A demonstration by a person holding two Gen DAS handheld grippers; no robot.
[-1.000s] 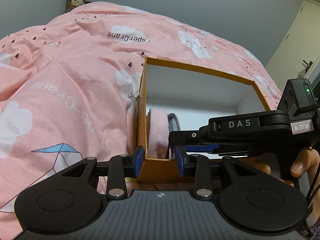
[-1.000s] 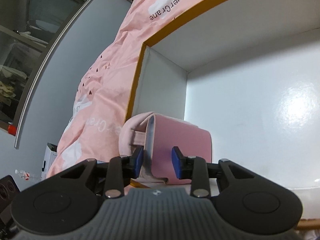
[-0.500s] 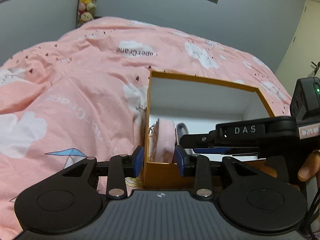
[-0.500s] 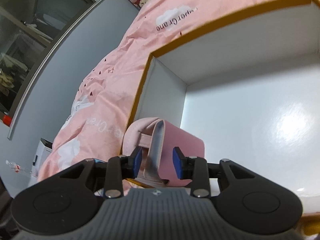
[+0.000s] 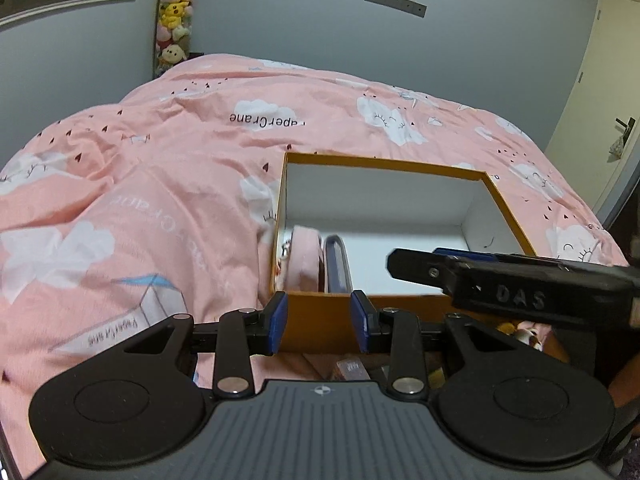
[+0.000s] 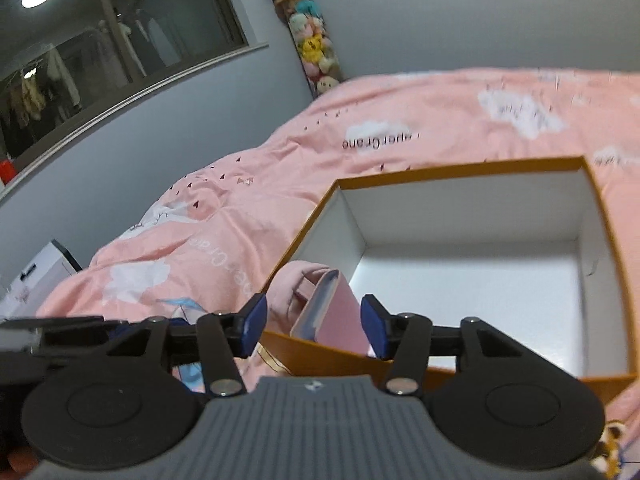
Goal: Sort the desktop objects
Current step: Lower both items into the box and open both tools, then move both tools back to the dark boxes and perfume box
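Since a second ago the right gripper [image 6: 314, 330] has let go of the pink pouch [image 6: 332, 304] and backed up out of the box [image 6: 460, 174]; its jaws are opening, pouch between them but clear of both pads. Pouch stands on edge in the box's near left corner, against the wall. A grey-blue flat item [image 5: 336, 258] seems to stand beside it; too blurred to name.

Left gripper [image 5: 318, 322] part open, empty, hanging in front of the box's near orange wall.

To finish the release well: open fully before pulling away, withdraw straight back so no pad snags the pouch's strap, and keep the two grippers from crossing. Pouch may topple.
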